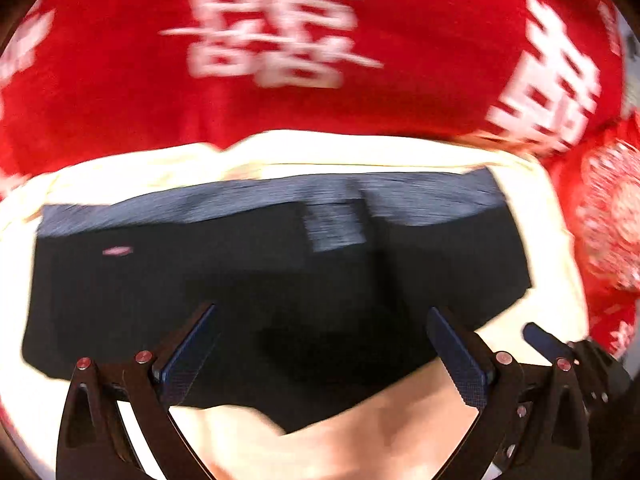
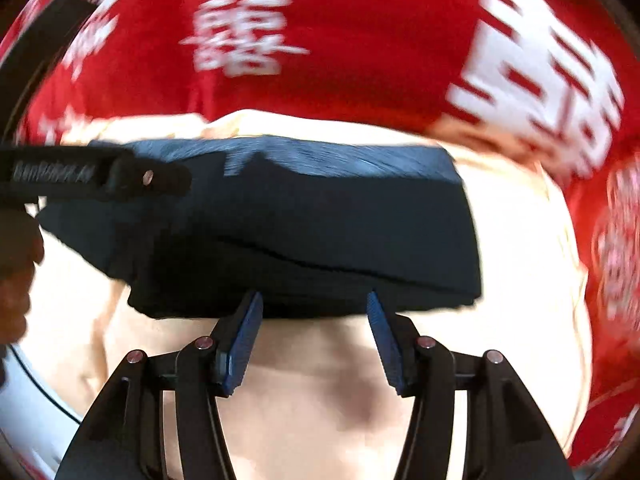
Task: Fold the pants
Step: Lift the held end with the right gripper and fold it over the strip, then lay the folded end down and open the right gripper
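Dark navy pants (image 1: 224, 276) lie folded into a compact rectangle on a cream cloth (image 1: 100, 180), with the ribbed waistband along the far edge. My left gripper (image 1: 322, 316) is open and empty, its fingers spread above the near part of the pants. In the right wrist view the pants (image 2: 312, 224) lie just ahead of my right gripper (image 2: 315, 300), which is open and empty at their near edge. The left gripper's body (image 2: 92, 178) reaches in from the left over the pants' far left corner. Both views are motion-blurred.
A red cloth with white characters (image 1: 280, 32) covers the surface beyond and to the right of the cream cloth; it also shows in the right wrist view (image 2: 360, 40). The right gripper's finger (image 1: 548, 340) shows at the lower right of the left wrist view.
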The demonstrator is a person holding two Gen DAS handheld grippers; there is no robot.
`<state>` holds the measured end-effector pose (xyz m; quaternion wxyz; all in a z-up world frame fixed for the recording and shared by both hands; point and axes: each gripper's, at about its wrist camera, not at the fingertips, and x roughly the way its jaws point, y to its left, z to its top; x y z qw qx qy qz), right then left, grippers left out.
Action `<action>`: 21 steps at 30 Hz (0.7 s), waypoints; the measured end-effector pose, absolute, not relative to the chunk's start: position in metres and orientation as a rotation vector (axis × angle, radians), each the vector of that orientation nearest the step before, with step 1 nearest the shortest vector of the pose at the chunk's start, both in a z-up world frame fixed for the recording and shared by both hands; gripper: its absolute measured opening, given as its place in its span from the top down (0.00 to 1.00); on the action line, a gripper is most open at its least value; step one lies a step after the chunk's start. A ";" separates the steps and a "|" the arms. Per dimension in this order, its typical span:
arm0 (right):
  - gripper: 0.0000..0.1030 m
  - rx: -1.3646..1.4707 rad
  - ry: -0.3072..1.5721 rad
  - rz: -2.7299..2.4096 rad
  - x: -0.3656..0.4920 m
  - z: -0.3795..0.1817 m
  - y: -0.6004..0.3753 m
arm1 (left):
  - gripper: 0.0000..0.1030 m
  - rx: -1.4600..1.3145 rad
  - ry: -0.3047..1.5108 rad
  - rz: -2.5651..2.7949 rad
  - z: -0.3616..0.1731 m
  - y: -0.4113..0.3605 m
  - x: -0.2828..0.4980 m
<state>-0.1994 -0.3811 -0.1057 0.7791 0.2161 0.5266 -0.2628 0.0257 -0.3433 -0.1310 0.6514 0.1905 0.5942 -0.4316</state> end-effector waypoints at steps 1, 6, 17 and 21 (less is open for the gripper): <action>0.43 0.494 1.139 -0.578 -0.206 -0.107 -0.387 | 0.00 0.432 1.353 -0.995 -0.133 -0.350 0.021; 0.43 0.679 1.146 -0.598 -0.231 -0.123 -0.409 | 0.18 0.413 1.419 -1.026 -0.150 -0.382 0.008; 0.63 0.822 1.106 -0.556 -0.255 -0.132 -0.412 | 0.86 0.395 1.542 -1.074 -0.163 -0.381 0.007; 0.63 0.856 1.100 -0.516 -0.257 -0.134 -0.417 | 0.87 0.494 1.517 -1.032 -0.175 -0.372 0.002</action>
